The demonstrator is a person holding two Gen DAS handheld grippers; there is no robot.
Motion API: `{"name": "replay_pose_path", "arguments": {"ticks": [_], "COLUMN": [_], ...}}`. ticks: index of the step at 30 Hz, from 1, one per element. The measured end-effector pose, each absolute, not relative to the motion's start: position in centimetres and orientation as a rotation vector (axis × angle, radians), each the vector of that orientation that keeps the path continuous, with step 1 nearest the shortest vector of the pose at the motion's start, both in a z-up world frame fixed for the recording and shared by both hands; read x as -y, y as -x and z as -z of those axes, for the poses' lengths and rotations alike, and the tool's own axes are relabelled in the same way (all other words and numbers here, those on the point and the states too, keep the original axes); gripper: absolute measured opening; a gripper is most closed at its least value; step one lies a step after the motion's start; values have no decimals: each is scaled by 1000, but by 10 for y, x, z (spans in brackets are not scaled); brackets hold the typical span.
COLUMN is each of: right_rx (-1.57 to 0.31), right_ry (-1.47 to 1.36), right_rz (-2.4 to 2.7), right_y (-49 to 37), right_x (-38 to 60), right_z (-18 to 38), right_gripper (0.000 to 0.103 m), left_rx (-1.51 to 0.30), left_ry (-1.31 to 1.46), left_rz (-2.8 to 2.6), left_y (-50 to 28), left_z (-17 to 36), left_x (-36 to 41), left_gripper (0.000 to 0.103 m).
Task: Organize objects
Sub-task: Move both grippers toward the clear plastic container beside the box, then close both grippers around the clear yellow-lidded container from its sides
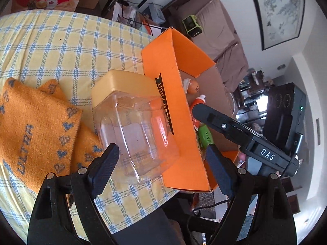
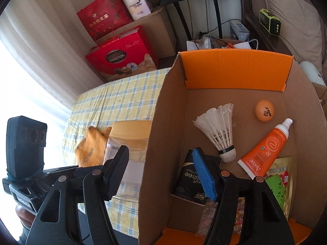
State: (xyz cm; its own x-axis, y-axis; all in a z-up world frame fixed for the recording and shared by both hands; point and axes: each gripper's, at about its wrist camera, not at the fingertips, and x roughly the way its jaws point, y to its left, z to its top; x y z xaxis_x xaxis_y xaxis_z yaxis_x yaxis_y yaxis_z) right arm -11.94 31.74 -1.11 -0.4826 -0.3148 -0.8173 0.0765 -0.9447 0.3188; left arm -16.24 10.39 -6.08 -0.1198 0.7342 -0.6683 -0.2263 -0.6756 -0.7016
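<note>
Checked tablecloth [image 1: 61, 47] | clear jar [image 1: 130, 134] beside orange box [image 1: 184, 110] | left tool [image 1: 163, 163] wide | right tool [image 2: 163, 173] wide

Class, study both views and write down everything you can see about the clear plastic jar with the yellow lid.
The jar is clear plastic, squarish with rounded corners, topped by a pale yellow lid that is on. It looks empty. It lies tilted on the checked tablecloth, lid end pointing away from the left gripper, up against the orange box. Orange socks lie beside it; whether they touch is unclear. The open left gripper straddles its base without gripping it.
</note>
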Motion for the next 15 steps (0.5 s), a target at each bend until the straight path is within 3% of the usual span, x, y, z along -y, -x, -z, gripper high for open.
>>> {"name": "replay_pose_path", "arguments": {"ticks": [15], "right_rx": [446], "right_ry": [-1451], "right_rz": [2409], "right_y": [106], "right_x": [-331], "right_z": [21], "right_gripper": [65], "left_rx": [578], "left_ry": [1415], "left_rz": [-1904], "left_y": [161], "left_z": [29], "left_x": [-118], "left_gripper": [85]}}
